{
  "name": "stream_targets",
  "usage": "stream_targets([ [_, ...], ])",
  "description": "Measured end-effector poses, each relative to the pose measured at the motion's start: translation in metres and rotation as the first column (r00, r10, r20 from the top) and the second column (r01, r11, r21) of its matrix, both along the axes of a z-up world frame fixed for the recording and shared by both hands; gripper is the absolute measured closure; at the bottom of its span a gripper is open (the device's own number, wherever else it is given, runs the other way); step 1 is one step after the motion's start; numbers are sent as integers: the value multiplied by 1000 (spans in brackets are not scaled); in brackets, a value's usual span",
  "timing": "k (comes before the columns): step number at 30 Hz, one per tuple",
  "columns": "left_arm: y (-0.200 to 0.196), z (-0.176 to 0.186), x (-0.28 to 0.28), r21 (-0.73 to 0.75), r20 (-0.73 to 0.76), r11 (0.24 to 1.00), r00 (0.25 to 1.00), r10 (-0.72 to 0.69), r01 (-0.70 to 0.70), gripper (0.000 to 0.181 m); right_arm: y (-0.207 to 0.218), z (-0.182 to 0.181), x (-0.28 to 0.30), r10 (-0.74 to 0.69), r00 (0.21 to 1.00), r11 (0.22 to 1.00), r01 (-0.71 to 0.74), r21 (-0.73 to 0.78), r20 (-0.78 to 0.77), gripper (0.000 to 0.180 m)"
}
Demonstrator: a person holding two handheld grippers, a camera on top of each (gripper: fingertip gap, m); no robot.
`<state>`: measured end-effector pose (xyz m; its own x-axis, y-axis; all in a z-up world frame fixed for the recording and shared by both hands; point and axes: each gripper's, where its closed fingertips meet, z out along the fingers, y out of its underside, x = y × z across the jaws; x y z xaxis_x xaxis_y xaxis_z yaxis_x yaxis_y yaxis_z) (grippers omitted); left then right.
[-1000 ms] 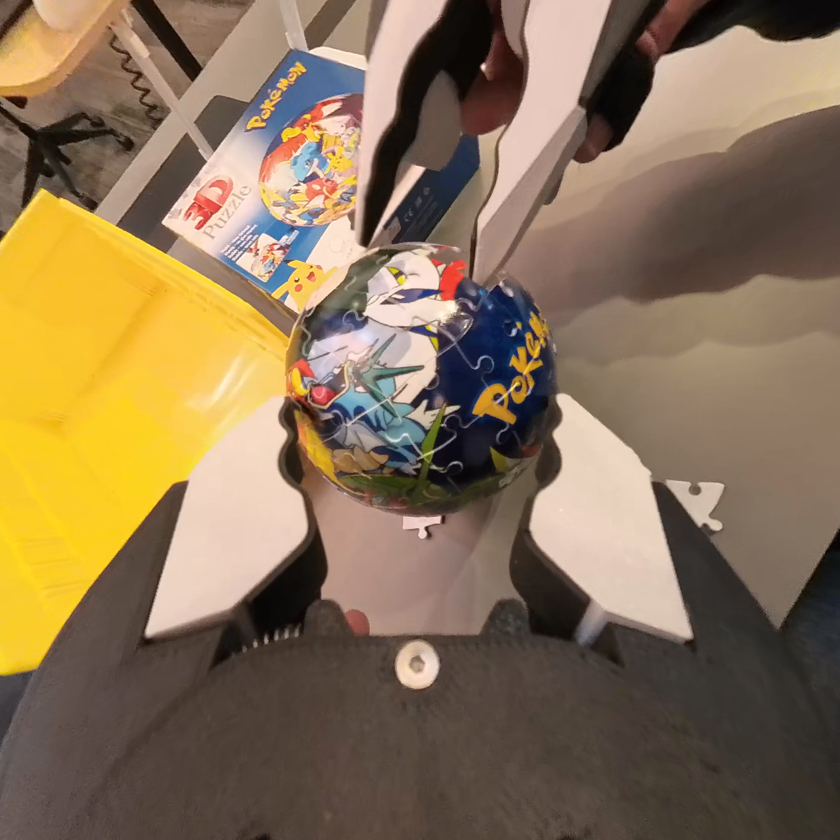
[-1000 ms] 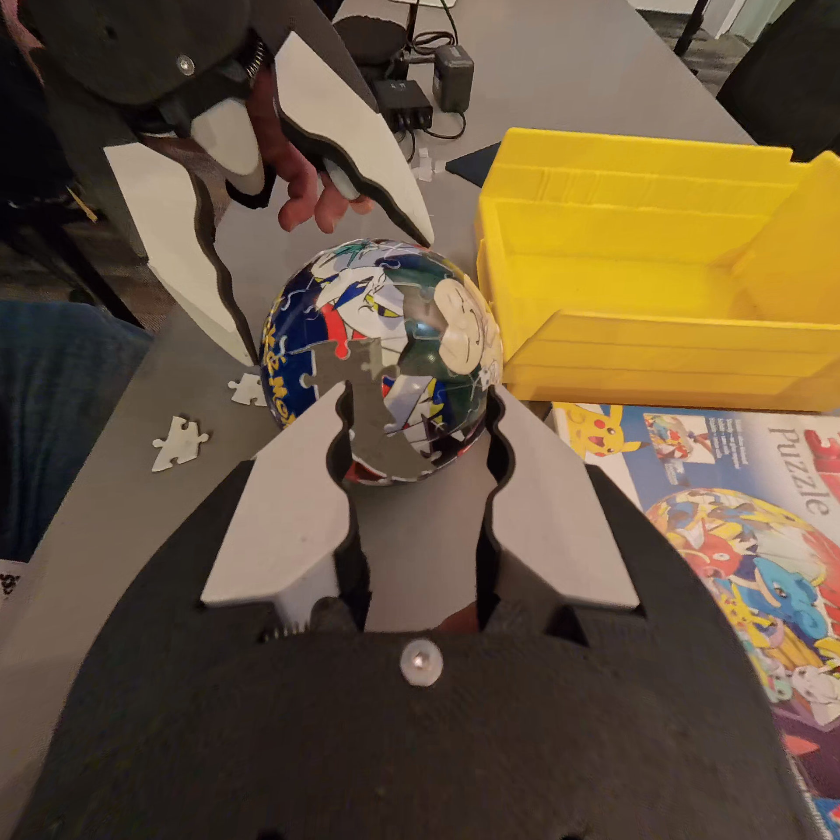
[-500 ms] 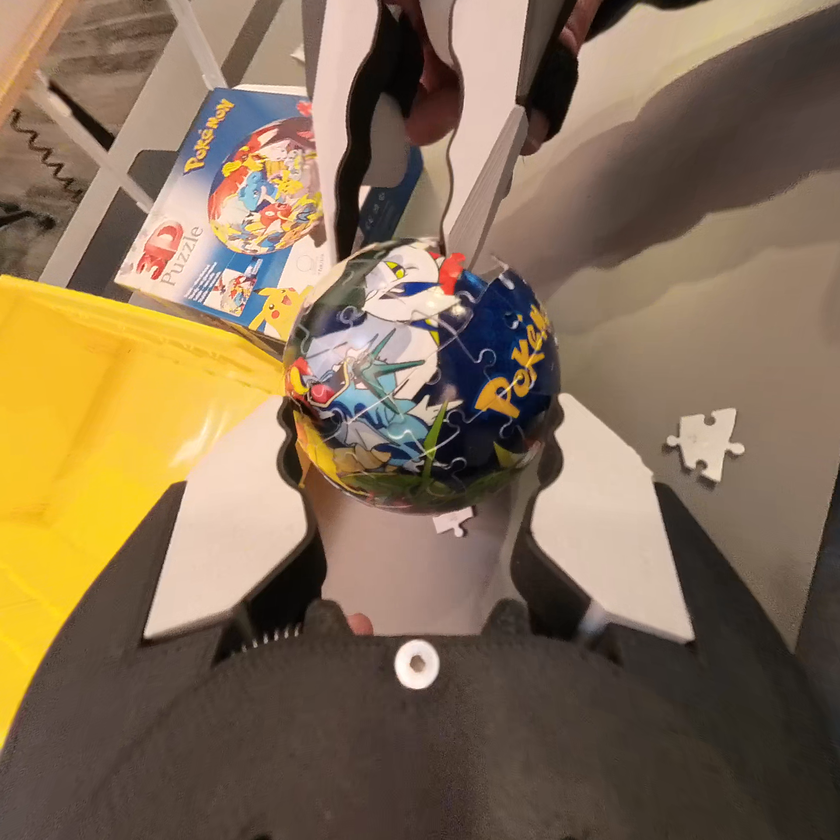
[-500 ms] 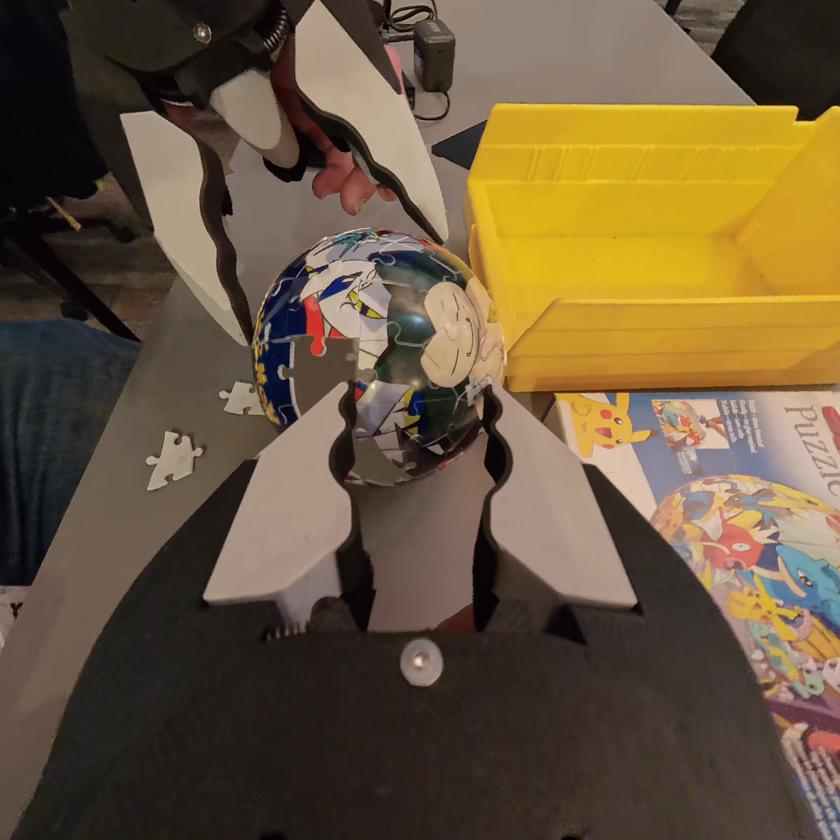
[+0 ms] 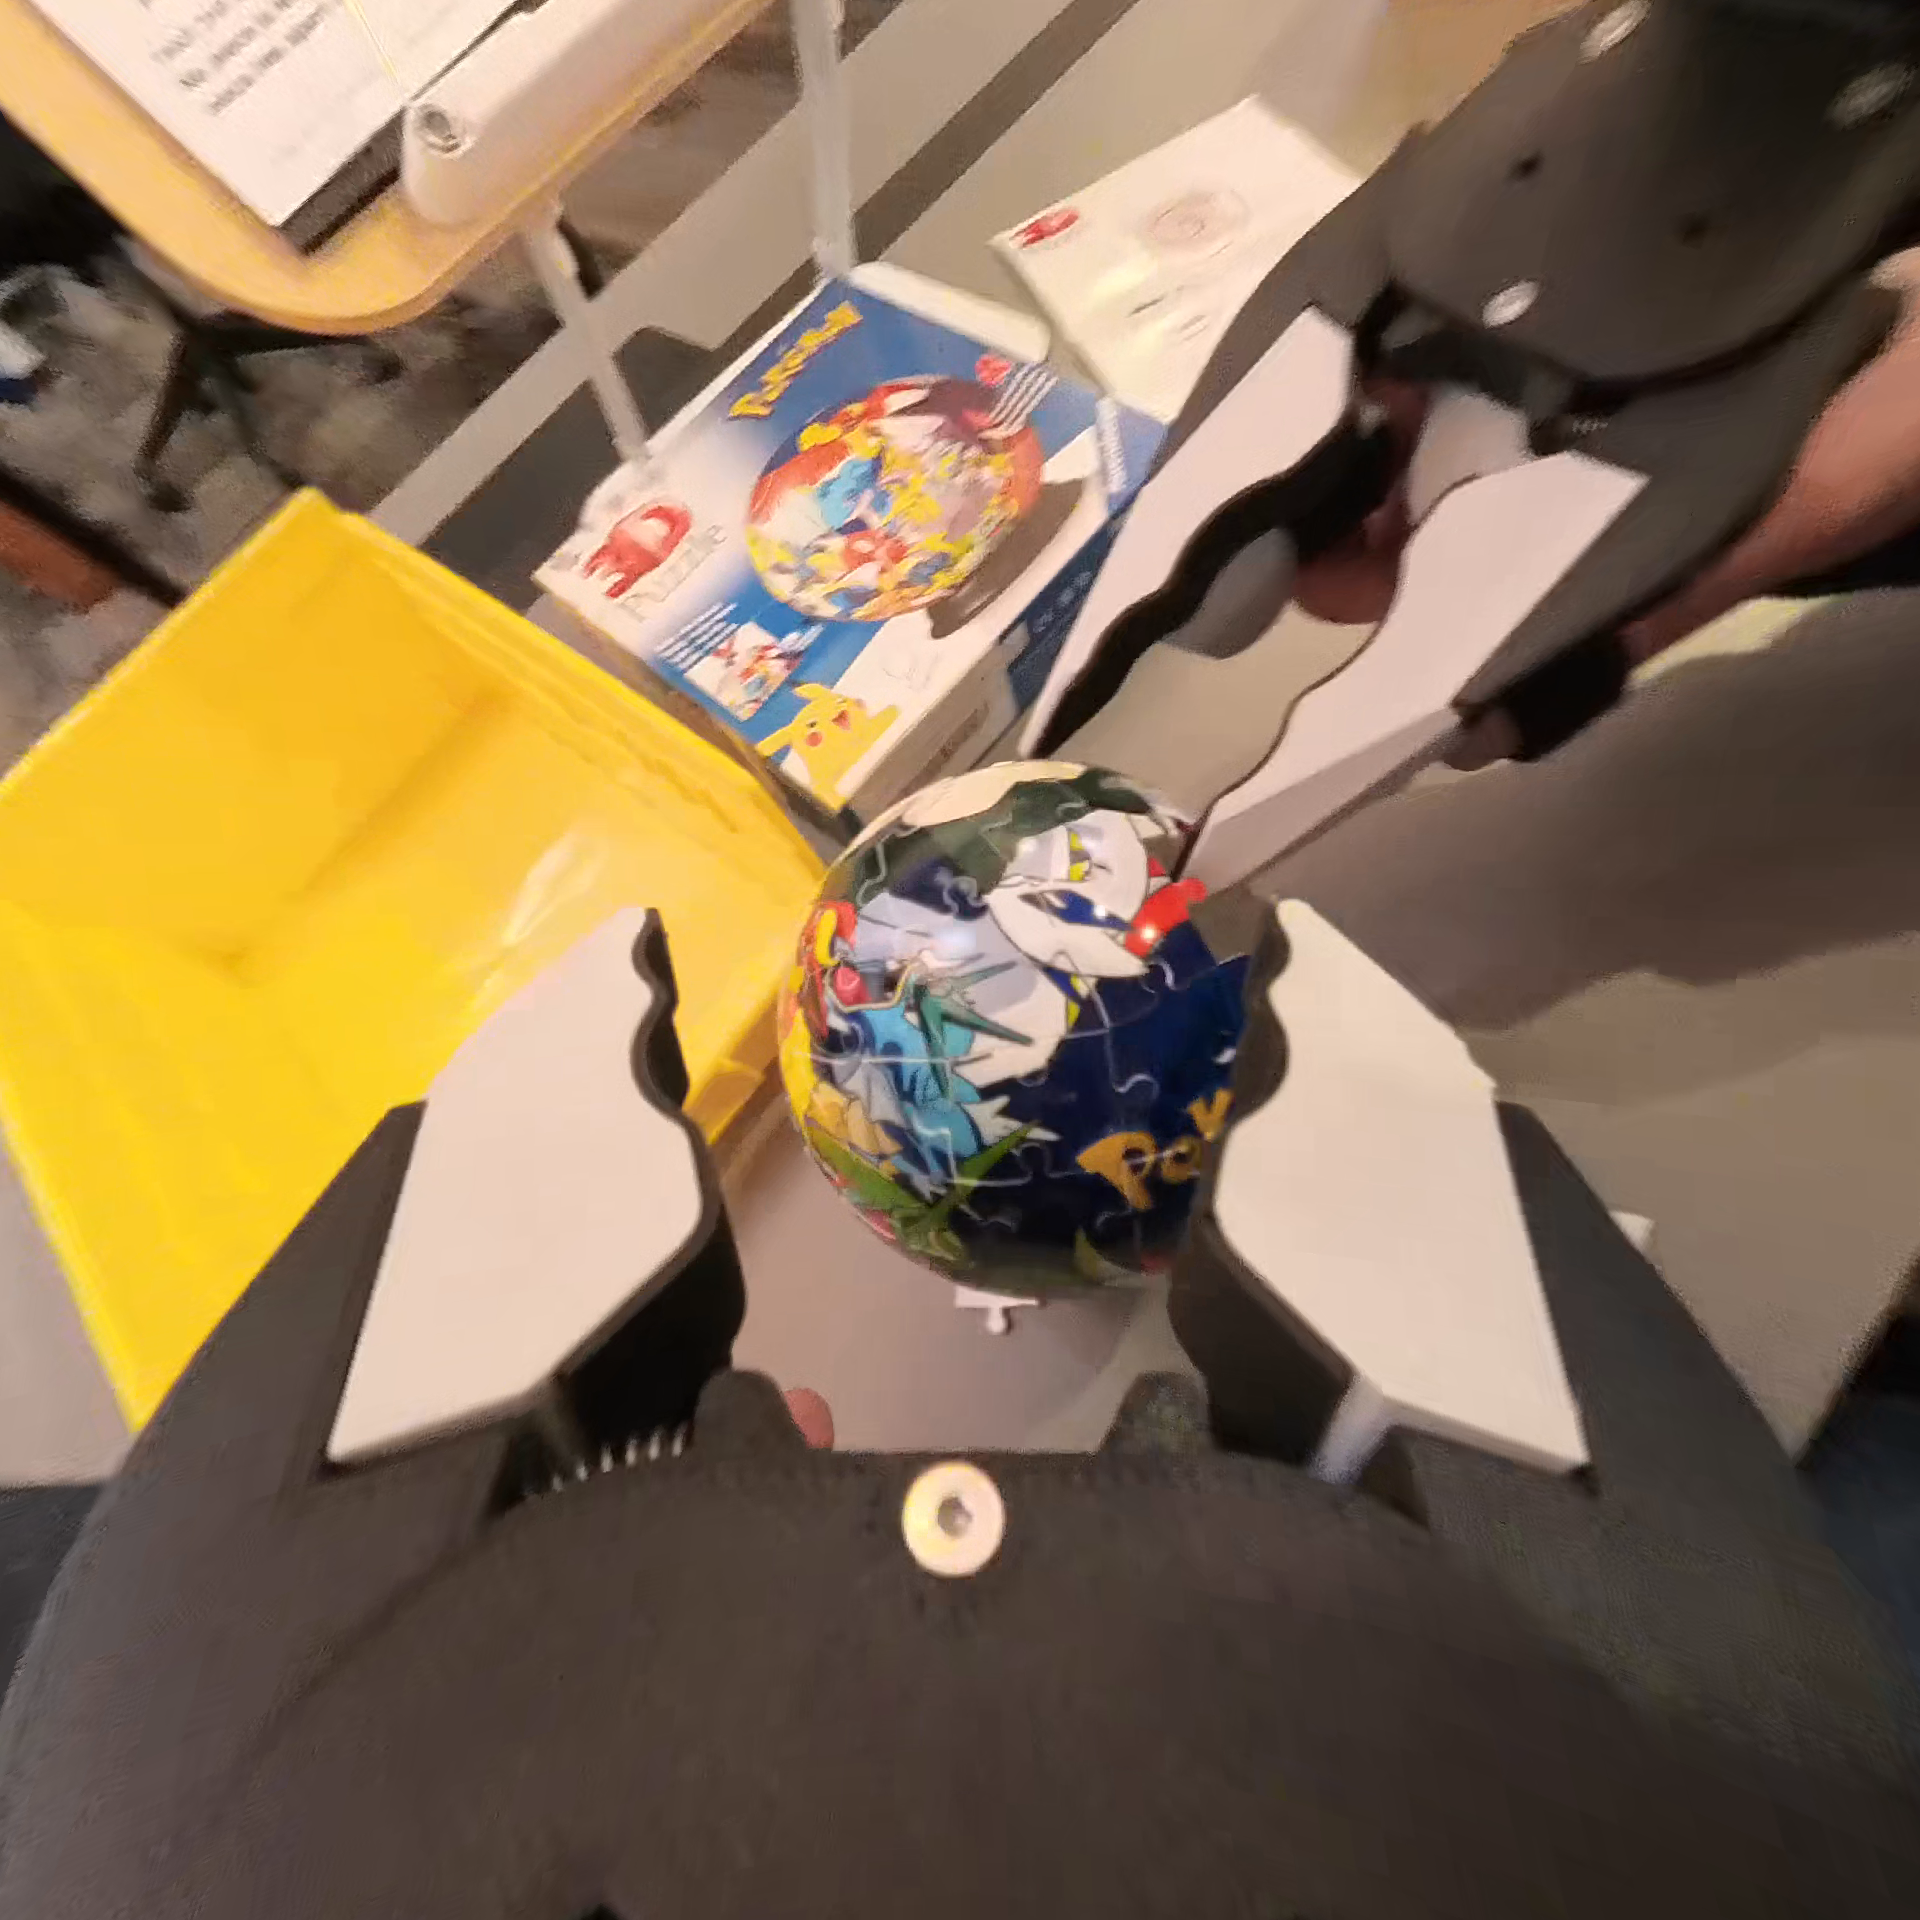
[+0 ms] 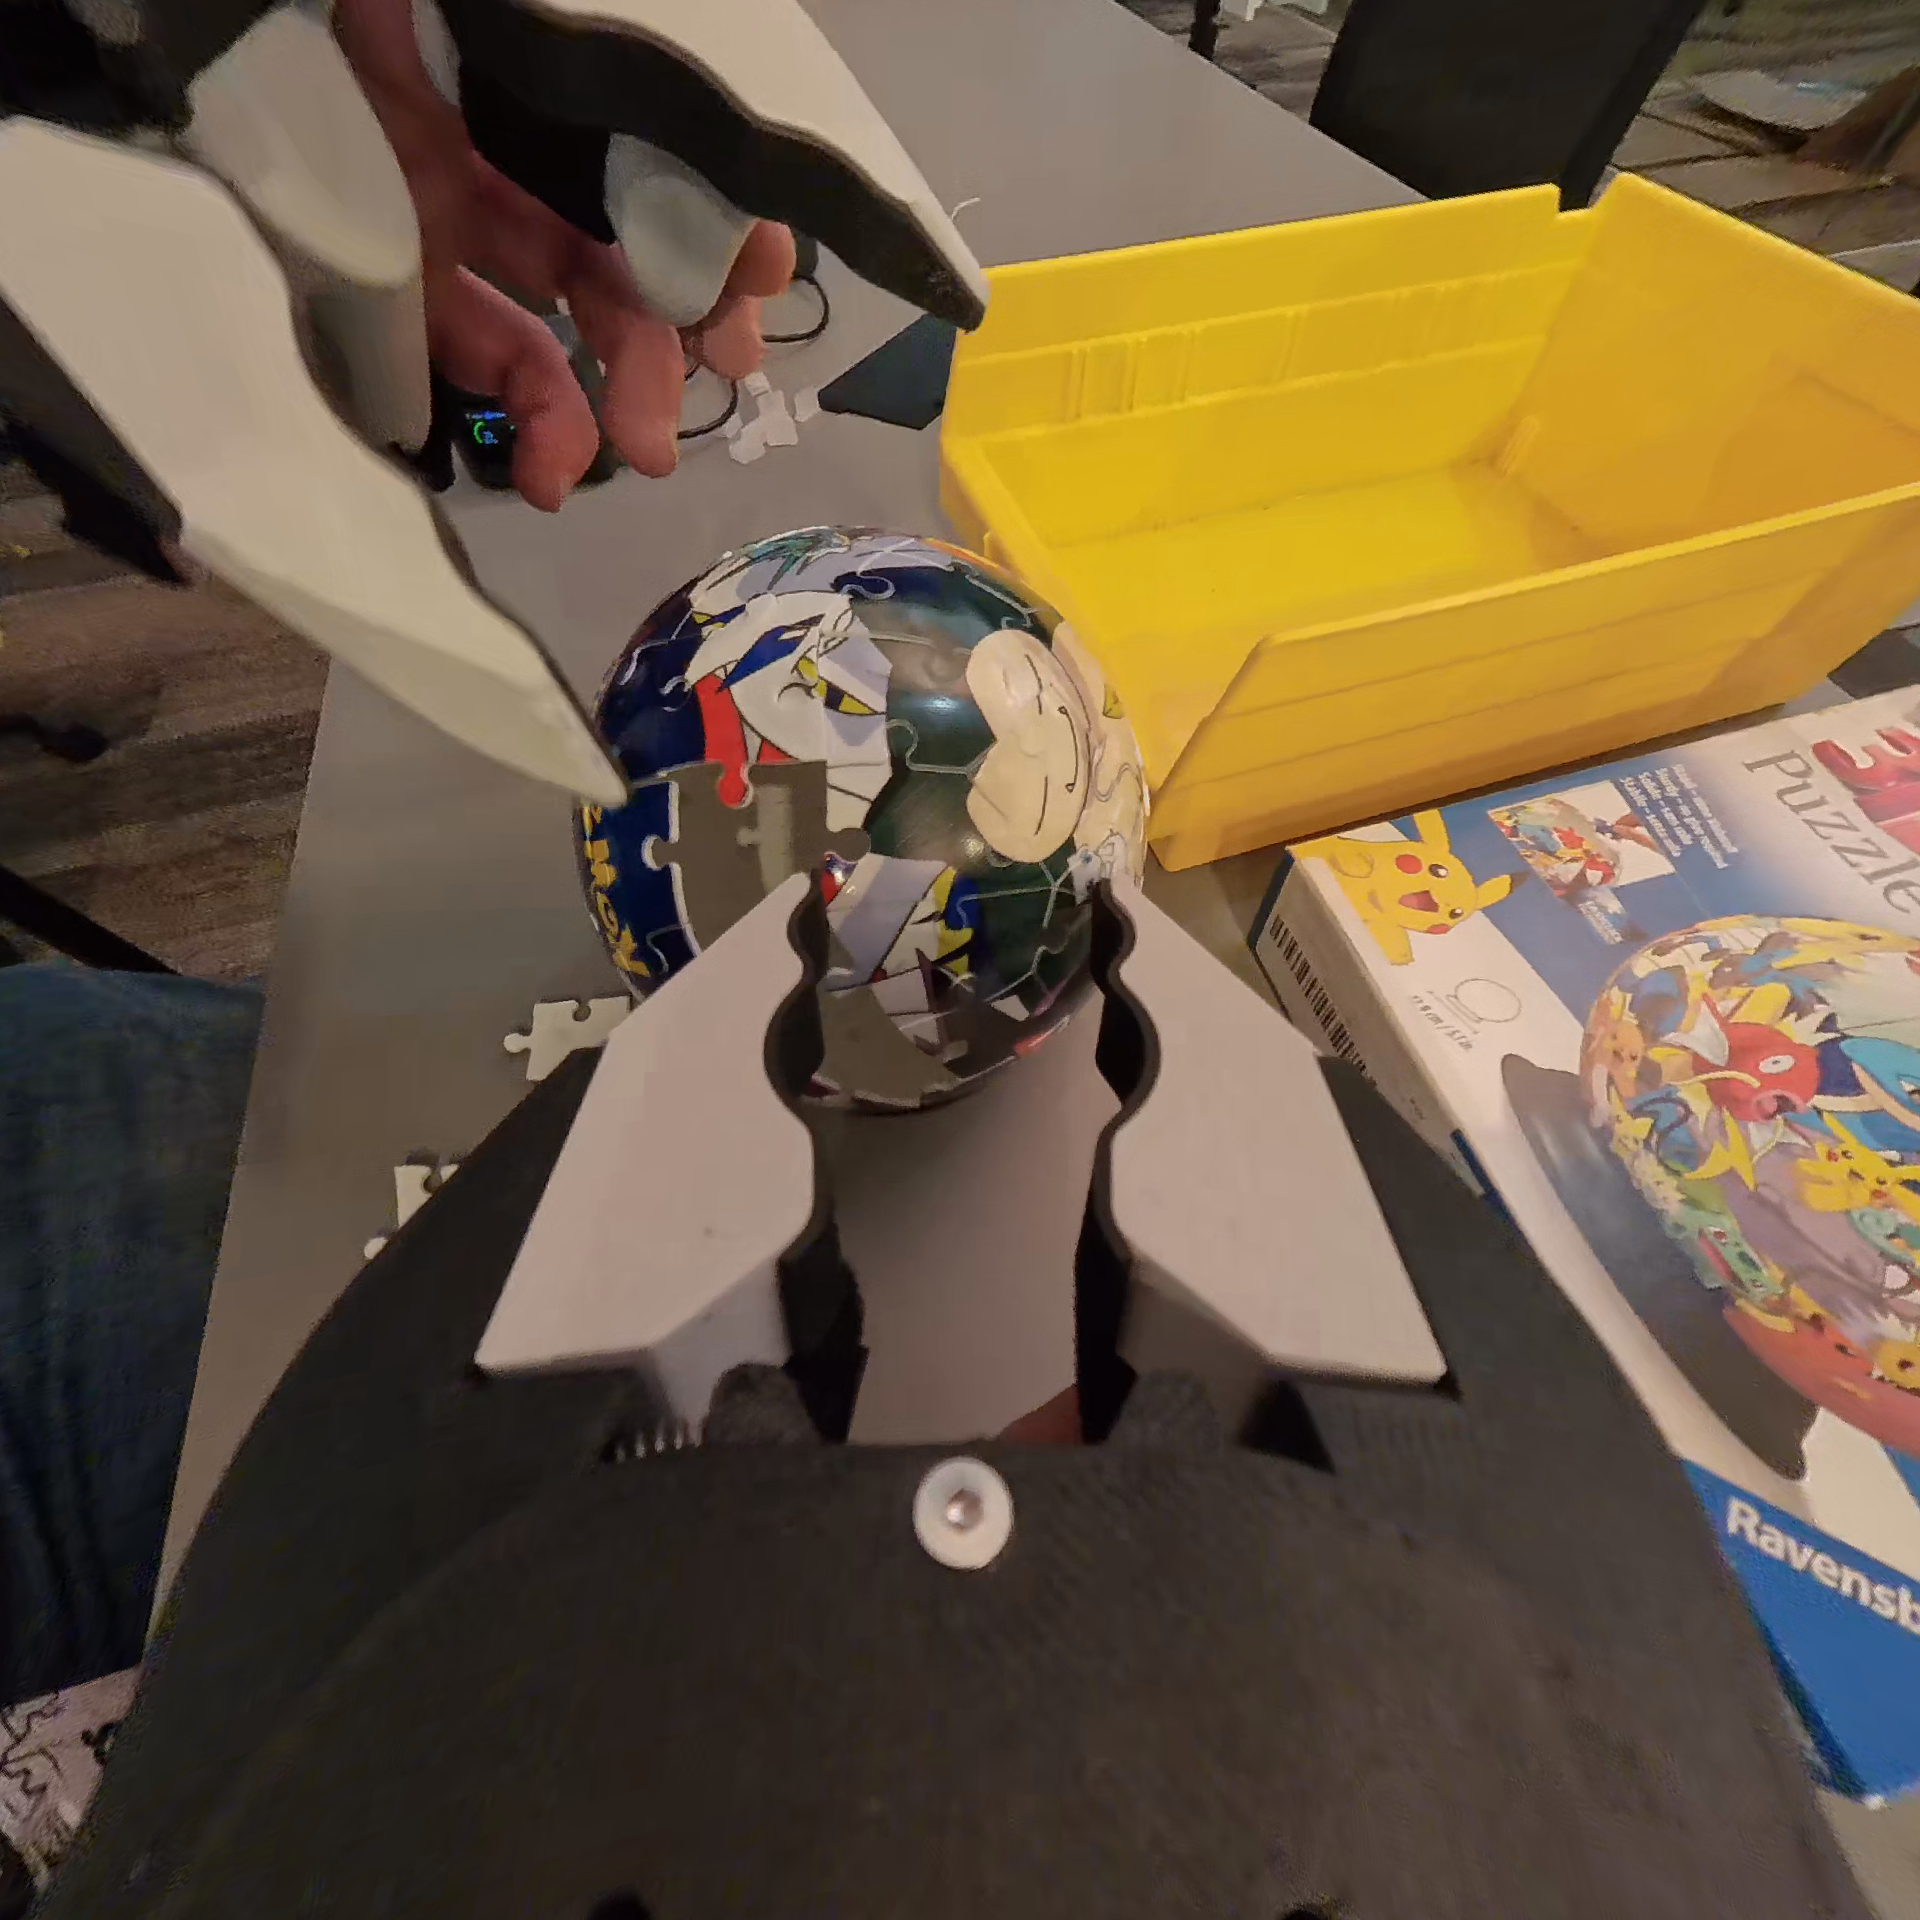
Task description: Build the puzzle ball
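Note:
The puzzle ball (image 5: 1018,1029) is a glossy cartoon-printed sphere resting on the grey table (image 5: 1662,935). A gap of missing pieces on its side shows the grey inside (image 6: 748,842). My left gripper (image 5: 961,930) is open wide. The ball lies between its fingers, against the right finger and clear of the left one. In the right wrist view one left fingertip (image 6: 603,774) touches the ball (image 6: 935,748). My right gripper (image 6: 954,899) is open and empty, its tips close to the ball's near side by the gap.
An empty yellow bin (image 6: 1455,644) stands beside the ball. The blue puzzle box (image 6: 1662,1039) lies flat next to it. Loose white pieces (image 6: 566,1029) lie on the table left of the ball, one (image 5: 987,1309) under it. A charger (image 6: 483,436) and cables sit behind.
My left gripper has pulled back and tilted, so the ball is no longer clamped between both its fingers. The right gripper has shifted sideways around the ball, and the gap faces it more.

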<state>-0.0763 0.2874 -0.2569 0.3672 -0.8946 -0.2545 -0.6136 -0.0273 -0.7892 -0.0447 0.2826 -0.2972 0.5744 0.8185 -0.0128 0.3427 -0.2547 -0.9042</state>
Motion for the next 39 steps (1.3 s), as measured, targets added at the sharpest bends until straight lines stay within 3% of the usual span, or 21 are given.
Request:
stream_targets([
  [3, -6, -14, 2, -11, -87, 1000, 996, -3, 2, 76, -1, 0, 0, -35, 999, 999, 35, 10, 10, 133],
  [9, -1, -18, 1, -20, -127, 1000, 992, 2, -5, 89, -4, 0, -4, -37, 999, 999, 36, 21, 20, 133],
  [17, -5, -25, 4, -97, -154, 995, 988, -27, 12, 96, -1, 12, -11, 65, 993, 985, -80, 155, 97, 129],
  [22, -7, -27, 4, -106, -177, 994, 983, -45, 27, 97, 1, 12, -18, 121, 987, 980, -135, 144, 103, 129],
  [39, -7, -25, 3, -91, -198, 992, 974, -105, 88, 96, 2, 16, -19, 106, 994, 991, -106, 84, 13, 130],
])
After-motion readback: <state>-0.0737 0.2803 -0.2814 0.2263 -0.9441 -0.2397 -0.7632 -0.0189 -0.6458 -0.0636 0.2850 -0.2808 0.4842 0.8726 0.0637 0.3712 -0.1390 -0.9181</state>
